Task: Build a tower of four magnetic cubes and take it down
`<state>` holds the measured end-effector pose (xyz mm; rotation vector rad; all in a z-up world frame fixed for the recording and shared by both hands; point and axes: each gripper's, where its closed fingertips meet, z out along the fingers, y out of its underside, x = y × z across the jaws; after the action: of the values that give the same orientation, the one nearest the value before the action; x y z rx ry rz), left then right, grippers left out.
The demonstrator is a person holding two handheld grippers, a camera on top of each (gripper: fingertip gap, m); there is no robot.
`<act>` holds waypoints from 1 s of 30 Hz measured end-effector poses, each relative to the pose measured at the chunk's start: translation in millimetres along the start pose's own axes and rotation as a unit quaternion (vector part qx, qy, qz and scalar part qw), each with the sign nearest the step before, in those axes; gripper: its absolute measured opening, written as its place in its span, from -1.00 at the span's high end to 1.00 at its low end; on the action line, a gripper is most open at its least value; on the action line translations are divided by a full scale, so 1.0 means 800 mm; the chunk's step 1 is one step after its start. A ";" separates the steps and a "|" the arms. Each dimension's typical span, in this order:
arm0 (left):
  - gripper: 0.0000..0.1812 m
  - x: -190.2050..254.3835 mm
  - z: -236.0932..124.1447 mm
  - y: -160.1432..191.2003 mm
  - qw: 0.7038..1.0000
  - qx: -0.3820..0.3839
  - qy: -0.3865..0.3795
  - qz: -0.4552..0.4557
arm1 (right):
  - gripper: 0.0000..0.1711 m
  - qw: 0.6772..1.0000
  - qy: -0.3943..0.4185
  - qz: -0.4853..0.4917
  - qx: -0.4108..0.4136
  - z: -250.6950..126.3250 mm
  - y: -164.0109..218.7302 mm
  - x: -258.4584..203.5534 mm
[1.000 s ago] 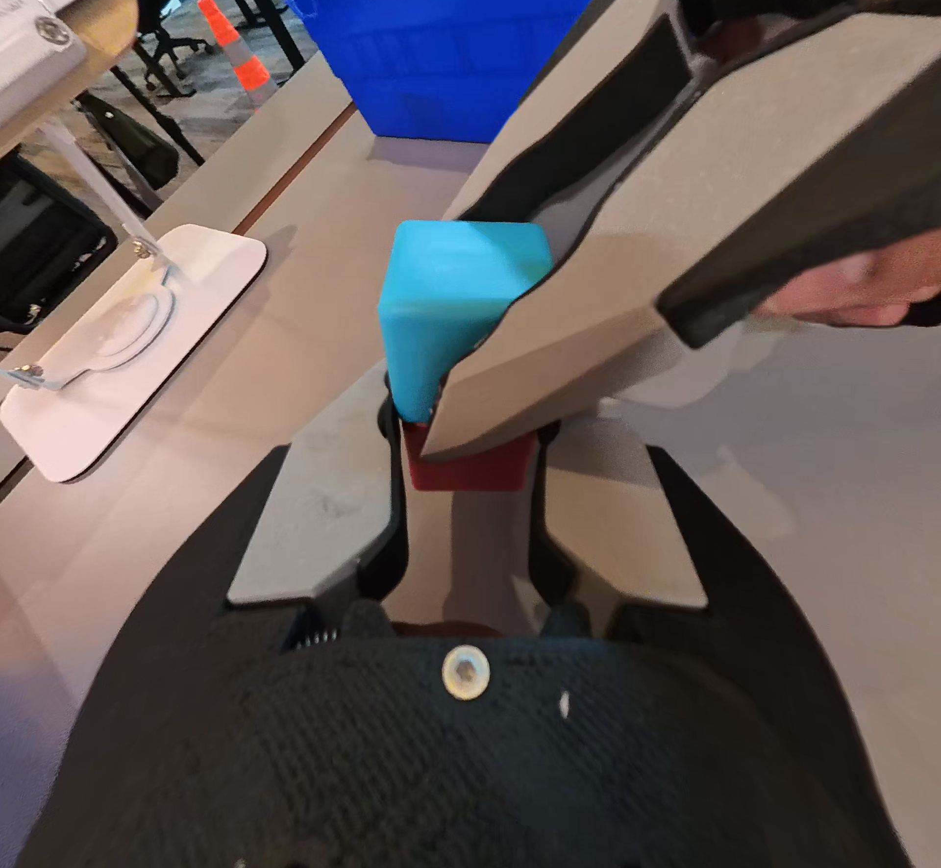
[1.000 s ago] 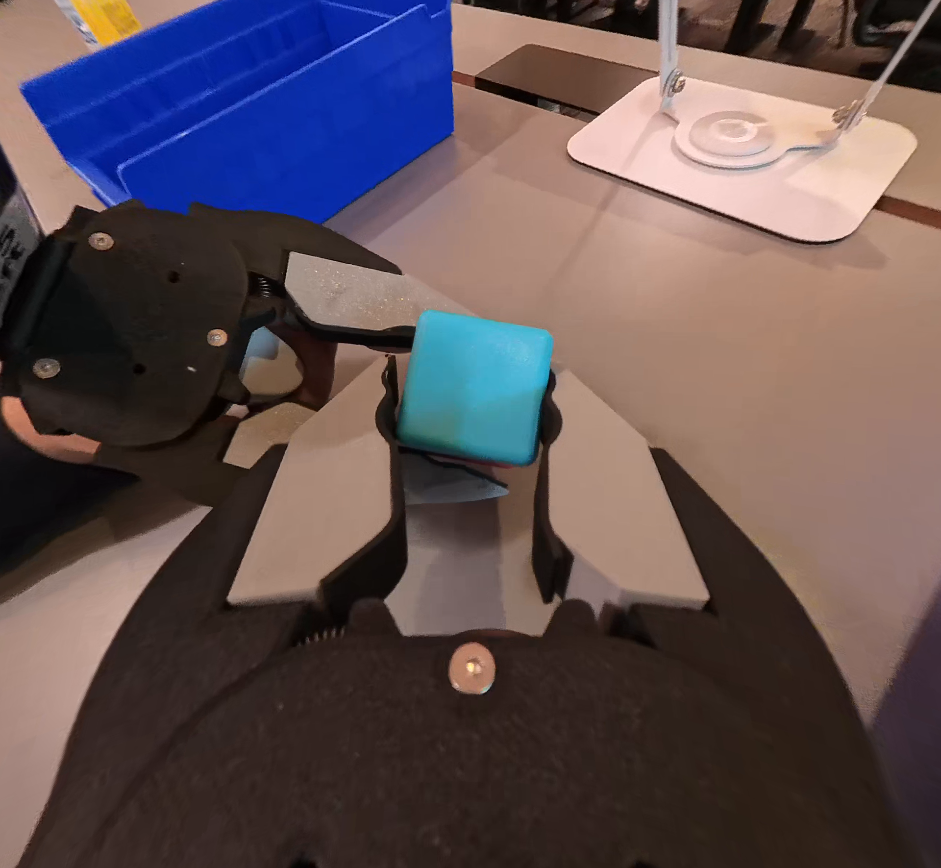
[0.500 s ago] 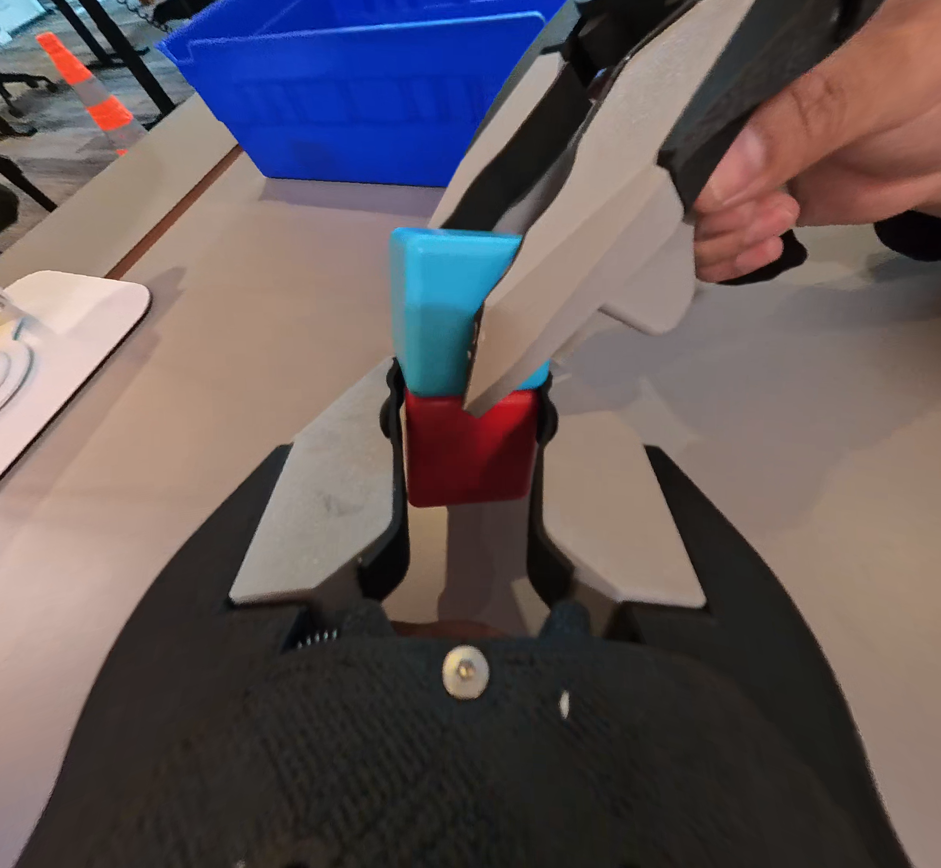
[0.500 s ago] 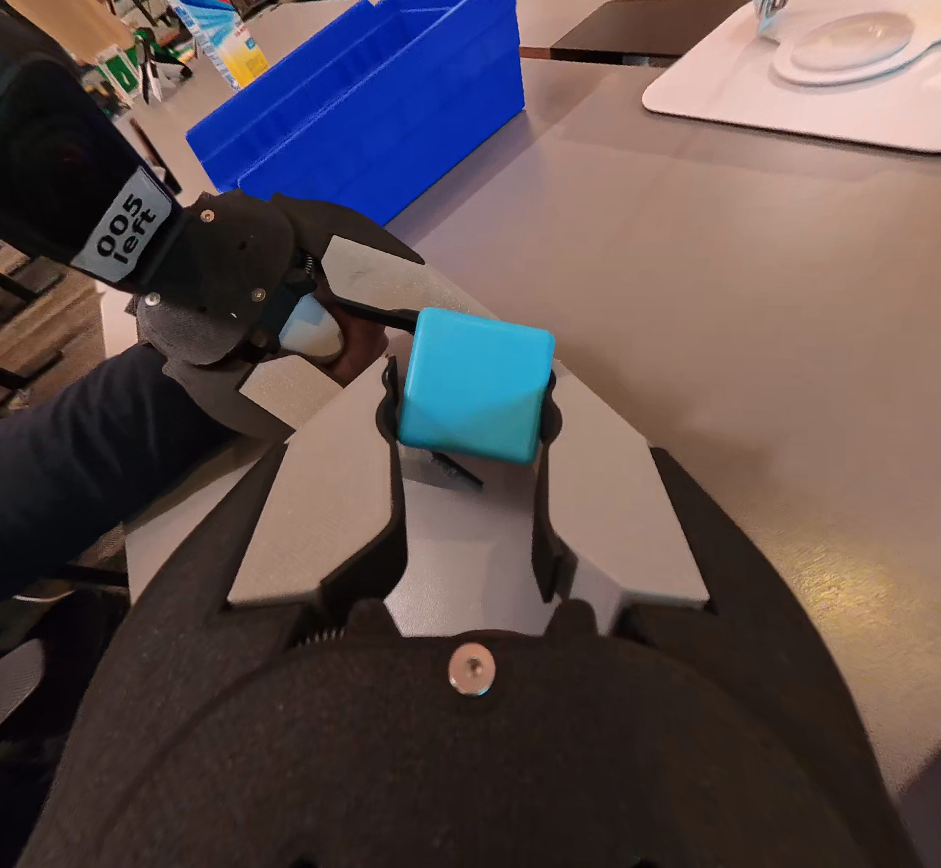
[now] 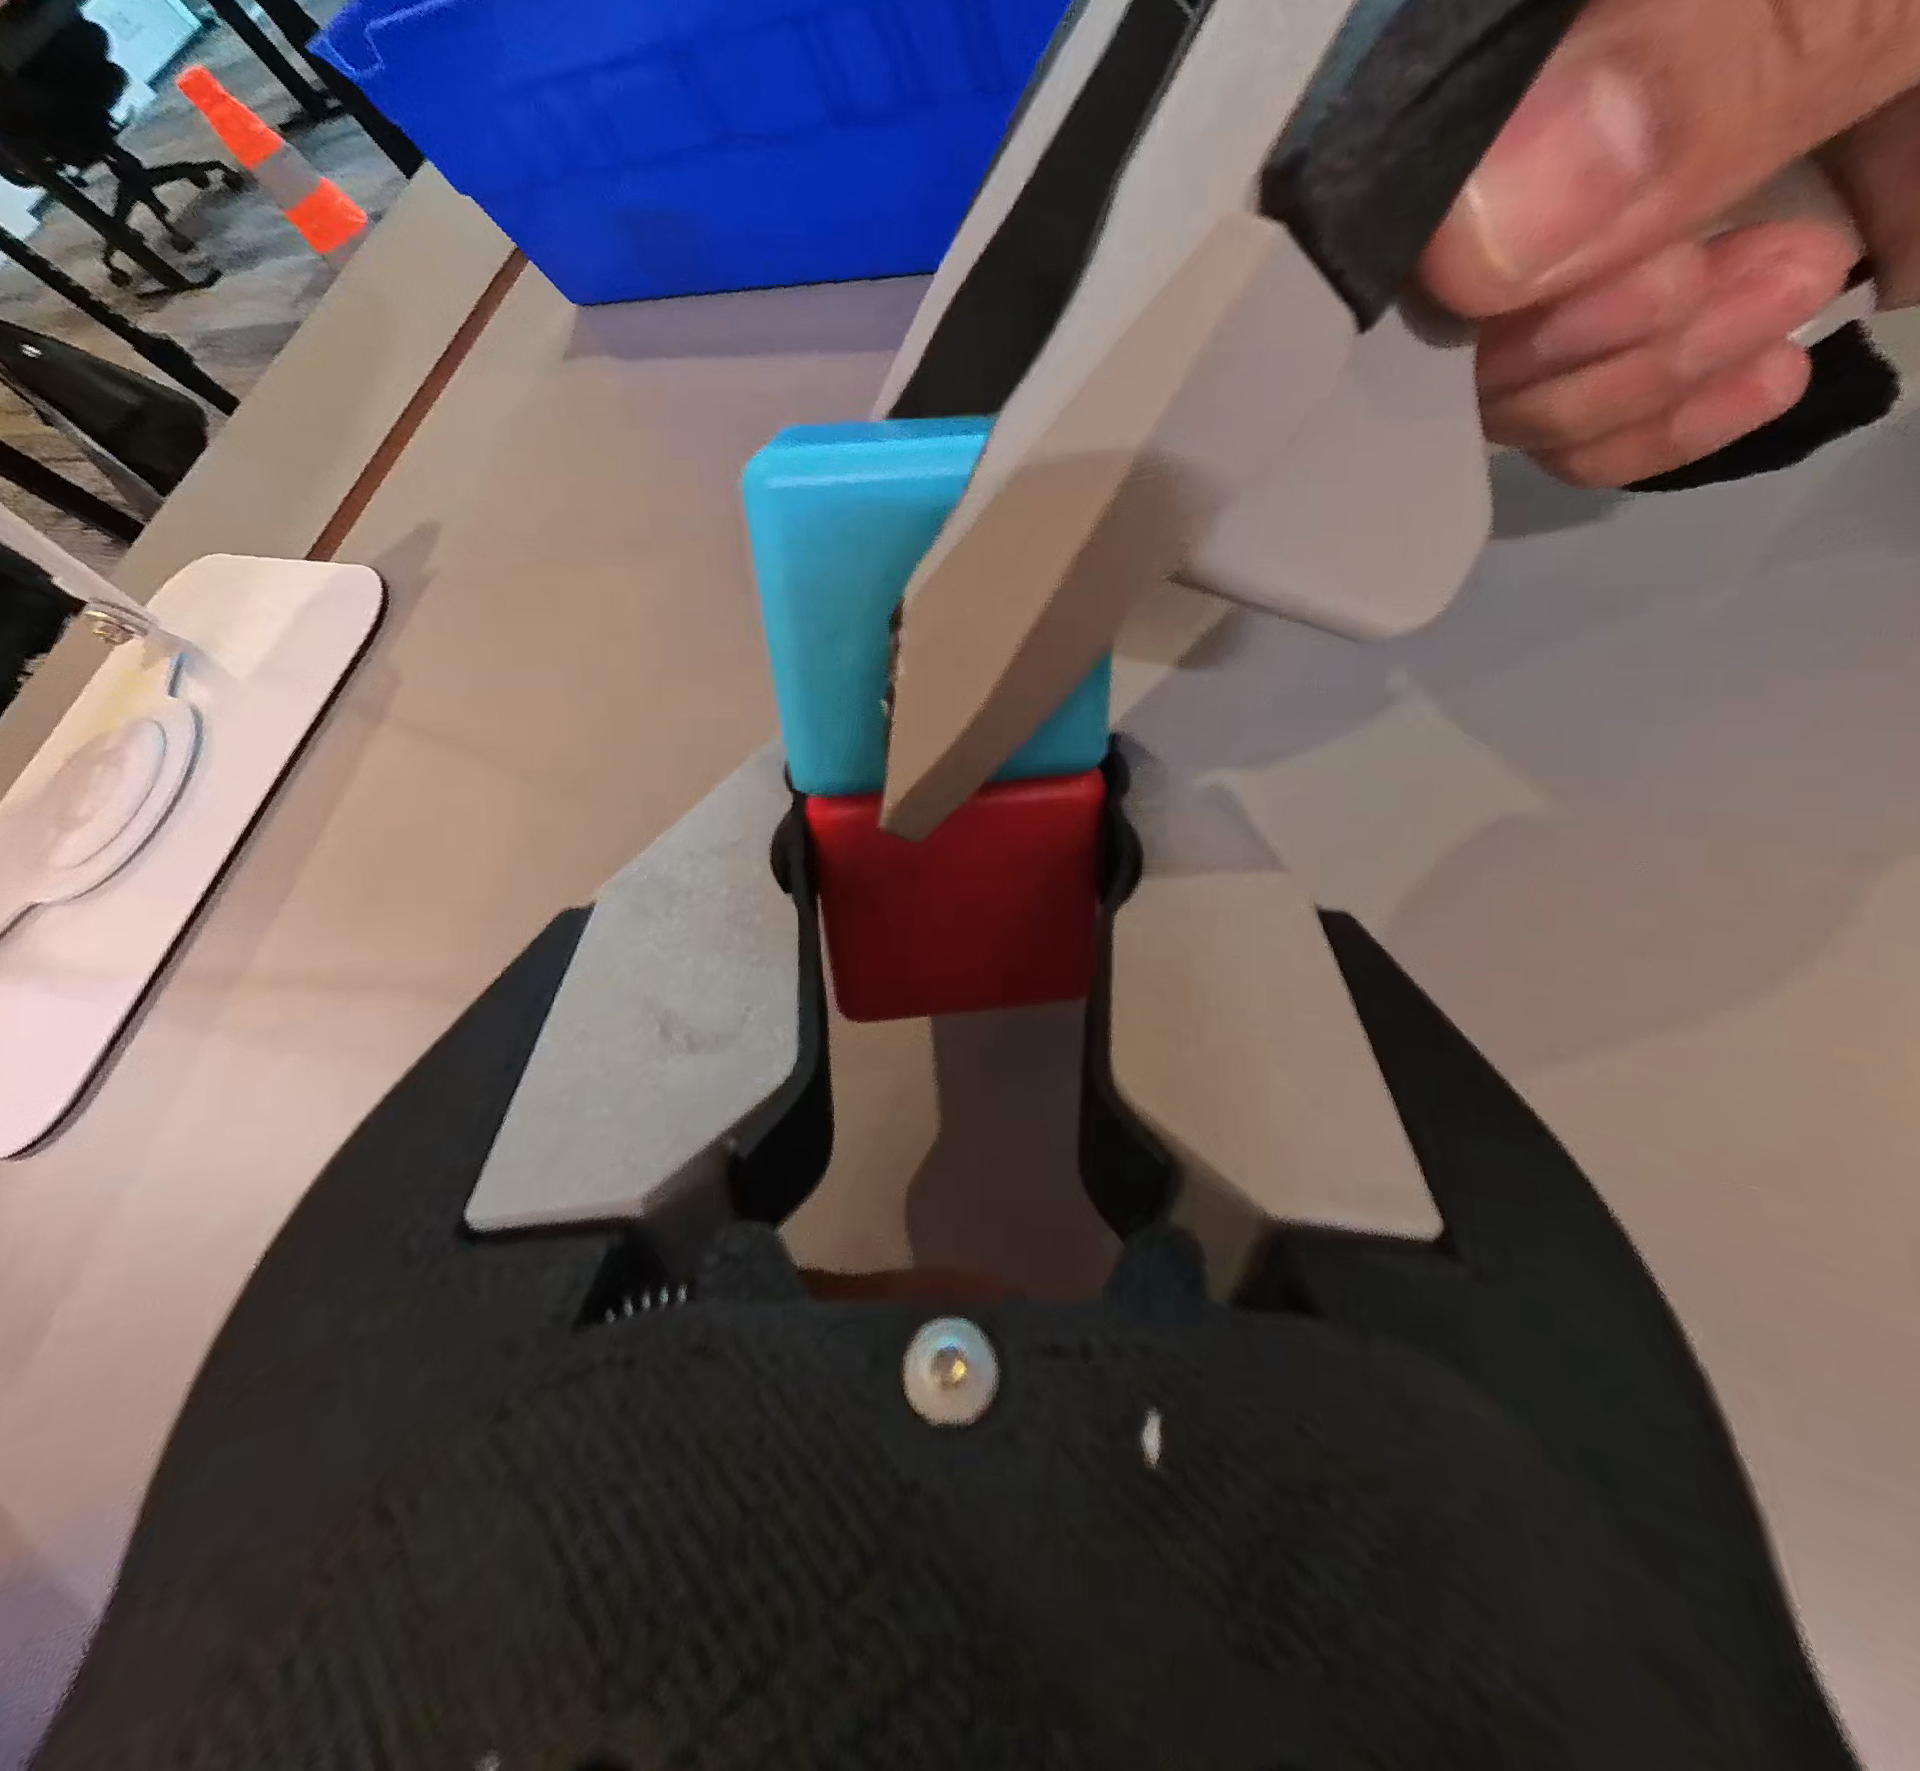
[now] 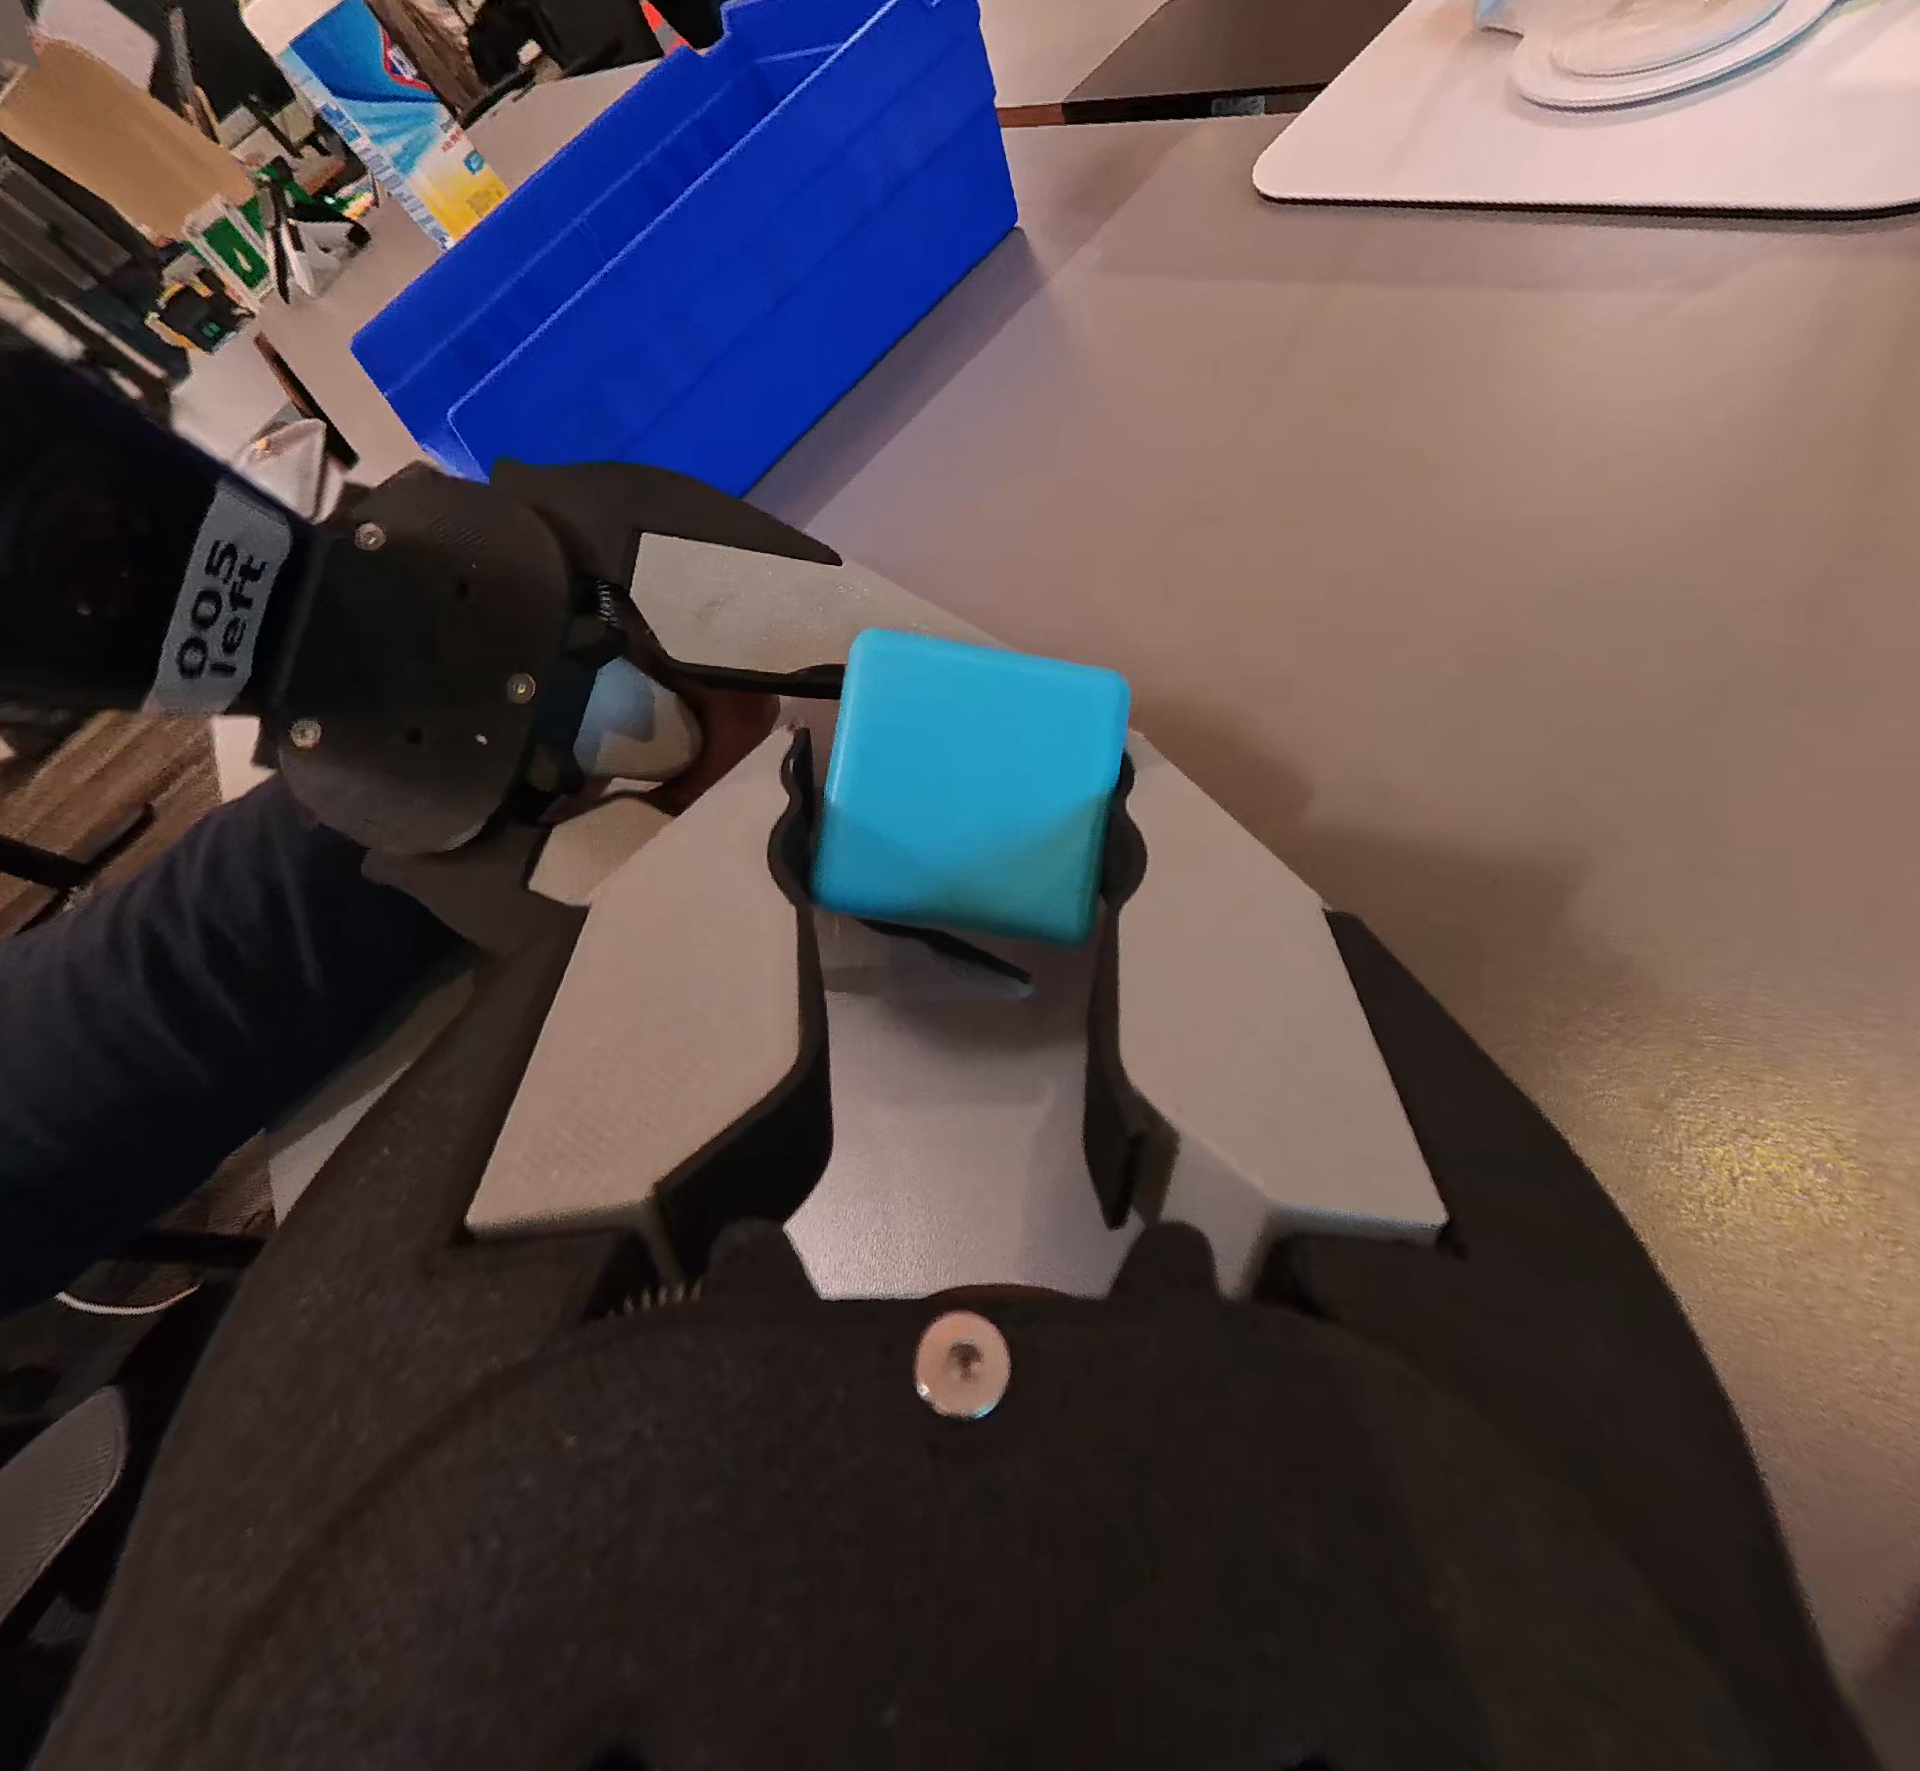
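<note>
Light is even and fairly bright indoors, falling from above. Soft shadows lie on the table (image 5: 1558,890) under the right gripper (image 5: 935,786) and beside the bin (image 5: 727,111). A warm yellowish glare patch sits on the table right of the right gripper's fingers (image 6: 1247,1046). The hand (image 5: 1662,215) and the gripper near it are smeared by motion blur. Both wide-angle views bend straight edges toward the borders; the background past the bin is soft.

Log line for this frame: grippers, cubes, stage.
left gripper: shut on red cube | right gripper: shut on cyan cube | cyan stacked touching red | both cubes held above table
</note>
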<state>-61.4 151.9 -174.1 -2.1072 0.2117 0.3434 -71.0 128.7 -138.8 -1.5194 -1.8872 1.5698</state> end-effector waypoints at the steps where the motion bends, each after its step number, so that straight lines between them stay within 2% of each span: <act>1: 0.43 0.001 -0.002 -0.002 1.000 0.004 0.011 -0.009 | 0.39 1.000 -0.008 -0.002 0.002 -0.001 -0.001 -0.002; 6: 0.44 0.013 -0.021 -0.019 0.984 0.072 0.119 -0.115 | 0.39 0.997 -0.063 -0.035 0.009 -0.021 -0.012 -0.031; 9: 0.44 -0.011 -0.021 -0.009 0.981 0.074 0.094 -0.151 | 0.38 0.996 -0.059 -0.053 0.036 -0.050 -0.035 -0.034; 11: 0.45 -0.018 -0.017 -0.001 0.984 0.062 0.074 -0.148 | 0.39 0.996 -0.023 -0.066 0.061 -0.078 -0.057 -0.021; 16: 0.44 -0.008 -0.012 -0.011 0.991 0.056 0.055 -0.104 | 0.39 0.973 0.186 -0.111 0.081 -0.175 -0.105 0.085; 20: 0.44 -0.002 -0.006 -0.007 0.994 0.041 0.053 -0.089 | 0.37 0.954 0.286 -0.074 0.054 -0.234 -0.104 0.176; 26: 0.44 -0.008 -0.008 -0.008 0.993 0.047 0.046 -0.096 | 0.38 0.928 0.369 -0.045 -0.022 -0.263 -0.068 0.264; 30: 0.44 -0.009 -0.006 -0.006 0.993 0.043 0.043 -0.097 | 0.37 0.892 0.436 -0.045 -0.113 -0.272 -0.031 0.320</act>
<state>-65.9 150.1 -165.5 -2.0388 0.0697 0.1252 -34.0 463.5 -136.0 -1.7665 -1.5646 0.4501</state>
